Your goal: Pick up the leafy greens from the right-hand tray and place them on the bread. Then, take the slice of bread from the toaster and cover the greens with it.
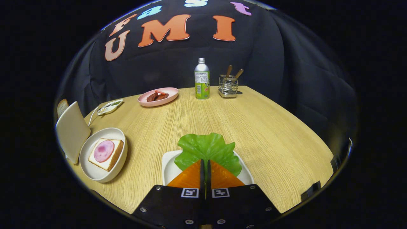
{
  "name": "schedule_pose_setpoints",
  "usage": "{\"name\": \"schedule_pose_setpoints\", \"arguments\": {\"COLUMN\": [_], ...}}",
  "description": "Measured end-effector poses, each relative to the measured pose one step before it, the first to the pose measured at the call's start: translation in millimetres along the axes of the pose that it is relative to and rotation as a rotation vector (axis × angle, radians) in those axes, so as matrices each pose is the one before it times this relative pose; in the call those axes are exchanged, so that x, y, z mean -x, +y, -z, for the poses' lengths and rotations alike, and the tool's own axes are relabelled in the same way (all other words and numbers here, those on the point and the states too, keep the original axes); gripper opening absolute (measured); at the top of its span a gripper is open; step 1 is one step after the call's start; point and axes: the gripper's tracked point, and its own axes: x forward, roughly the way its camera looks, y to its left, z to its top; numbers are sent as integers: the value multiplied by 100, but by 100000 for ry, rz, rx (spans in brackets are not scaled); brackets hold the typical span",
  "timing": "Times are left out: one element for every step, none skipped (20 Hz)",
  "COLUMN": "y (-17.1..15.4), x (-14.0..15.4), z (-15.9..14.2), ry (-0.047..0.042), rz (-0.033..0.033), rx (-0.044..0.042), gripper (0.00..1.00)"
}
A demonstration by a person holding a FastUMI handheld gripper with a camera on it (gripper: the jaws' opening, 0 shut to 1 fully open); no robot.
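Note:
A green lettuce leaf (208, 148) lies over the far edge of the white square tray (168, 168) on the right. My gripper (205, 161) is shut on the near part of the leaf, and a thin strip of green shows between the two orange fingers (190, 178). To the left, a round white plate (95, 173) holds a slice of bread (116, 154) topped with a pink round of ham (103, 150). Beyond that plate stands a cream toaster (72, 130), with a slice of bread (62, 106) poking out of its top.
At the back of the wooden table are a pink plate of sausages (158, 96), a silver and green bottle (202, 79) and a wire holder with wooden-handled utensils (228, 86). A small dish with a spoon (109, 106) sits behind the toaster.

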Motion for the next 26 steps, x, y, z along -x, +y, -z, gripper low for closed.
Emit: {"name": "schedule_pose_setpoints", "arguments": {"y": [-143, -28, 101, 74, 128, 130, 230, 628, 517, 597, 621, 722, 707, 636, 793, 866, 892, 810, 902, 1013, 998, 1107, 1028, 973, 1014, 988], "x": [279, 301, 307, 182, 291, 378, 283, 272, 280, 252, 227, 243, 118, 129, 37, 51, 73, 63, 34, -19, -9, -65, -188, -212, -278, -141], "z": [-382, -392, -322, -373, -380, -334, -420, -394, -380, -449, -475, -505, -455, -453, -392, -408, -395, -411, -409, -381, -417, -270, -240, -160, 91, -45], "ry": [-884, -942, -814, -795, -834, -768, -765, -899, -730, -759, -999, -773, -1032, -704, -726, -516, -669, -768, -630, -620, -639, -471, -463, 40, 106, 133], "rz": [-21, -105, -296, -314, -186, 35, -420, -1308, -993, -1149, -930, -1291, -1123, -756, -1103, -1308, -1258, -1127, -1109, -1499, -1636, -1720, -1613, -1502, -1497, -1419], "rx": [-53, -45, -152, 48, 415, 695, 758, 632, 746, 1089, 554, 725, 548, 838, 557, 256, 454, 727, 730, 749, 619, 812, 800, 839, 707, 576], "gripper": [1, 1, 1, 1, 1, 1, 1, 1, 1, 1, 1, 1, 1, 1, 1, 0, 0, 1, 0, 0, 0, 1, 1, 0, 0, 0]}}
